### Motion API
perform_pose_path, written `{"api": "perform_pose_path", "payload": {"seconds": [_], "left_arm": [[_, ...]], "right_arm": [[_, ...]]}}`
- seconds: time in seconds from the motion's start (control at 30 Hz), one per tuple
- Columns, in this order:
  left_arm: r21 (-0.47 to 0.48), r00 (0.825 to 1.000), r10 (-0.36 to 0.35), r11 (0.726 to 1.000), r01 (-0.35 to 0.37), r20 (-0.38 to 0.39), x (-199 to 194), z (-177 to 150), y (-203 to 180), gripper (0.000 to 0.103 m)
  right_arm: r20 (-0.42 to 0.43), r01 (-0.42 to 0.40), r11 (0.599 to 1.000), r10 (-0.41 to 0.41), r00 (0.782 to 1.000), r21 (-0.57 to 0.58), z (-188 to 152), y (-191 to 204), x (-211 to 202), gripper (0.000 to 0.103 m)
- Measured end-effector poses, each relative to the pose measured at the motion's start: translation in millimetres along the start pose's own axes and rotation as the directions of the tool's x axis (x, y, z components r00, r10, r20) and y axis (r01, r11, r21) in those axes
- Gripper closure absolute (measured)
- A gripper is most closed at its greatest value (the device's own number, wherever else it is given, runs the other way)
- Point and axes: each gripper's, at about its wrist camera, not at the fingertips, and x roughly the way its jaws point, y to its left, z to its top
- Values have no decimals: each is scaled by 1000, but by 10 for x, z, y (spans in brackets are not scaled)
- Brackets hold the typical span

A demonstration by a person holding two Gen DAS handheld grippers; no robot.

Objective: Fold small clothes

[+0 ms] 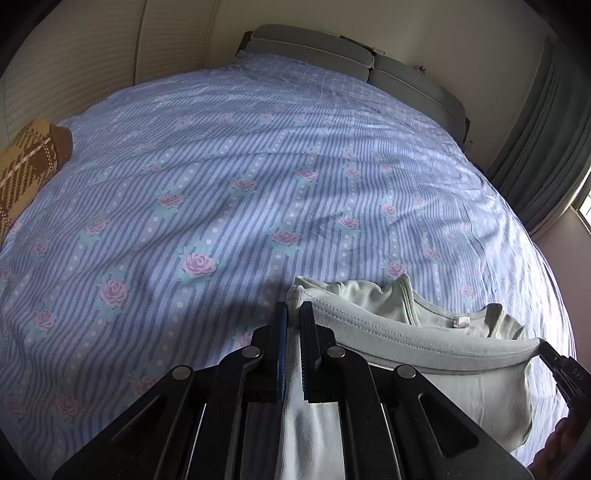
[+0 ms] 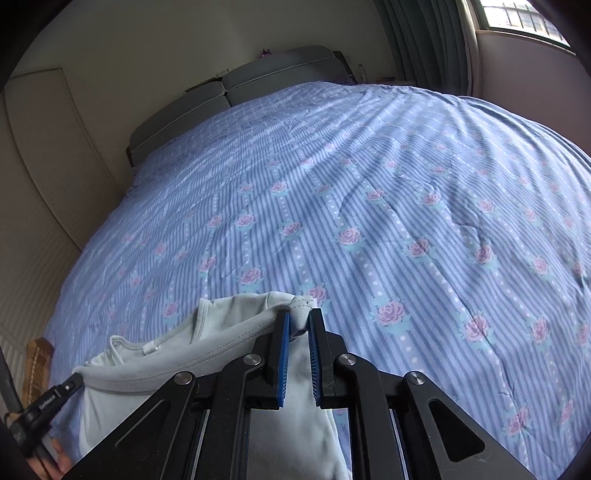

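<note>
A small pale grey-green shirt (image 1: 424,332) hangs stretched between my two grippers above the bed. My left gripper (image 1: 294,314) is shut on one hem corner of the shirt. My right gripper (image 2: 298,321) is shut on the other hem corner; the shirt (image 2: 177,354) runs leftward from it. The right gripper's tip also shows at the far right of the left wrist view (image 1: 554,360). The left gripper's tip shows at lower left of the right wrist view (image 2: 62,393). The neckline and a white label (image 2: 150,347) face up.
A bed with a blue striped, rose-patterned cover (image 1: 258,184) fills both views. A brown plaid garment (image 1: 29,162) lies at the bed's left edge. A grey headboard (image 1: 332,55) is at the far end. Curtains (image 1: 546,147) and a window (image 2: 517,14) are on the right.
</note>
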Motion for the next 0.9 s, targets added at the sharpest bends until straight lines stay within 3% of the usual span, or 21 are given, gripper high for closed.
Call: {"api": "perform_pose_path", "payload": {"seconds": [0.33, 0.43, 0.57, 0.67, 0.77, 0.9], "left_arm": [[55, 999, 34, 998, -35, 13, 171, -7, -41, 93], [91, 999, 42, 995, -44, 26, 99, -27, -66, 82], [99, 998, 22, 995, -27, 54, -153, -79, -69, 70], [141, 997, 17, 990, -28, 80, -358, -181, -161, 66], [203, 998, -11, 979, -2, 60, -426, -319, -333, 66], [247, 999, -50, 967, 53, -19, -306, -461, -520, 66]], "right_arm": [[-27, 22, 1000, -22, 999, -2, -55, -33, 306, 92], [-27, 27, 1000, -28, 999, -13, -82, -8, 310, 90], [-9, 54, 998, -54, 998, -38, -112, 54, 182, 68], [32, 68, 993, -65, 997, -99, -163, 171, -13, 65], [44, 53, 982, -46, 998, -183, -245, 340, -130, 65], [-9, -4, 970, 1, 1000, -241, -400, 547, -98, 65]]}}
